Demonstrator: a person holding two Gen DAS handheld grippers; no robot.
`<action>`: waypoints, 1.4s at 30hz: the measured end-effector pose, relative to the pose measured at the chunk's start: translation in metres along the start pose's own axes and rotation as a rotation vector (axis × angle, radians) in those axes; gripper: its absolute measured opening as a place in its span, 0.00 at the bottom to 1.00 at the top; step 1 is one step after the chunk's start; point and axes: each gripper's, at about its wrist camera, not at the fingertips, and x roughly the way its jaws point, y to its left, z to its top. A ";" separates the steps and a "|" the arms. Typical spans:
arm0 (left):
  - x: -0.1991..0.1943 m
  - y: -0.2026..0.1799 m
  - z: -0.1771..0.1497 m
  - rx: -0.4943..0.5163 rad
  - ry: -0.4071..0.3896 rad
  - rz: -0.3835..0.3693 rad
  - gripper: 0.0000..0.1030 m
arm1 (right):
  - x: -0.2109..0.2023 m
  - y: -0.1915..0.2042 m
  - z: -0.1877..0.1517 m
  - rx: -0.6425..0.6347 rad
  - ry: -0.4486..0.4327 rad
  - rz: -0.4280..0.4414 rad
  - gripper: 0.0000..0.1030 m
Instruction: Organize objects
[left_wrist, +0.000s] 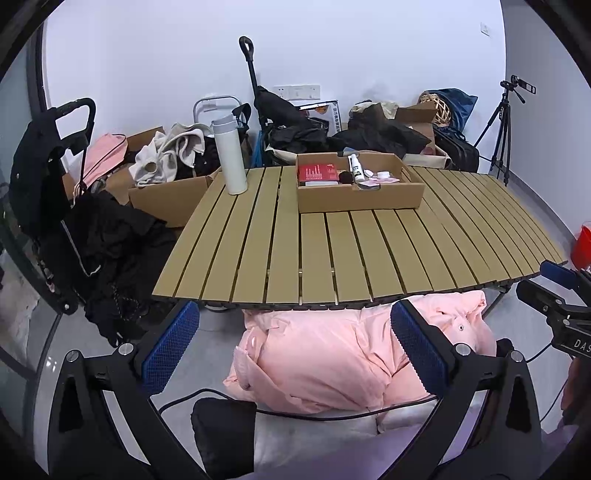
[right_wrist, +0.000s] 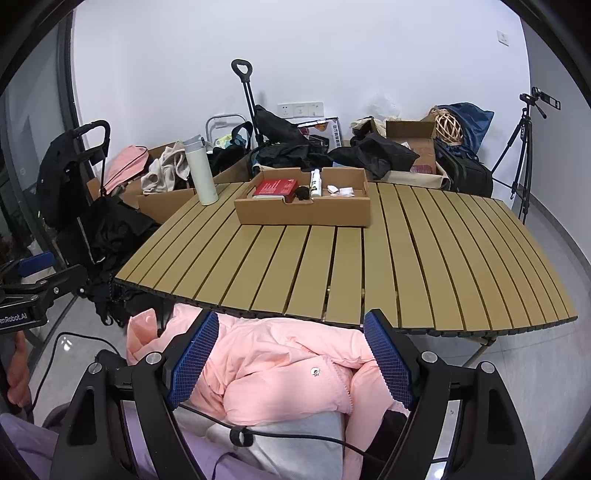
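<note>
Here, one view after another.

Left wrist view:
- Left claw (left_wrist: 295, 350): released, its blue pads spread wide with nothing between them, hanging over a pink jacket (left_wrist: 332, 362) below the table's near edge.
- Table (left_wrist: 258, 251): tan slats, curved by the lens.
- Cardboard tray (left_wrist: 360, 201): on the far half of the table, holding a red box (left_wrist: 317, 172), a small white spray bottle (left_wrist: 354, 168), a dark round thing and a few small white pieces.
- White flask (left_wrist: 231, 158): upright on the table's far left corner, well apart from the tray.
- Right claw (left_wrist: 554, 280): seen at the right edge, only partly in view.
- Background: boxes of clothes, a black cart (left_wrist: 48, 184), a tripod (left_wrist: 502, 122) by the wall.

Right wrist view:
- Right claw (right_wrist: 291, 354): released, pads wide apart and empty, above the pink jacket (right_wrist: 280, 373) near the table edge.
- Table (right_wrist: 406, 266): tray (right_wrist: 303, 212) sits toward the far side, the red box (right_wrist: 275, 187) at its left, the spray bottle (right_wrist: 315, 182) near the middle.
- White flask (right_wrist: 201, 171): standing just left of the tray.
- Left claw (right_wrist: 40, 280): at the left edge, held by a hand (right_wrist: 16, 373).
- Cable (right_wrist: 295, 437): black, running across the lap below the jacket.
</note>
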 end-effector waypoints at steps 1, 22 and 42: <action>0.000 0.000 0.000 0.002 0.000 -0.001 1.00 | 0.000 -0.001 0.001 0.000 0.000 0.001 0.82; 0.000 0.001 0.000 0.003 0.006 -0.002 1.00 | 0.004 -0.003 0.001 -0.002 0.010 -0.005 0.82; 0.002 0.006 0.001 0.006 0.007 -0.005 1.00 | 0.004 -0.009 0.001 0.018 0.011 -0.021 0.82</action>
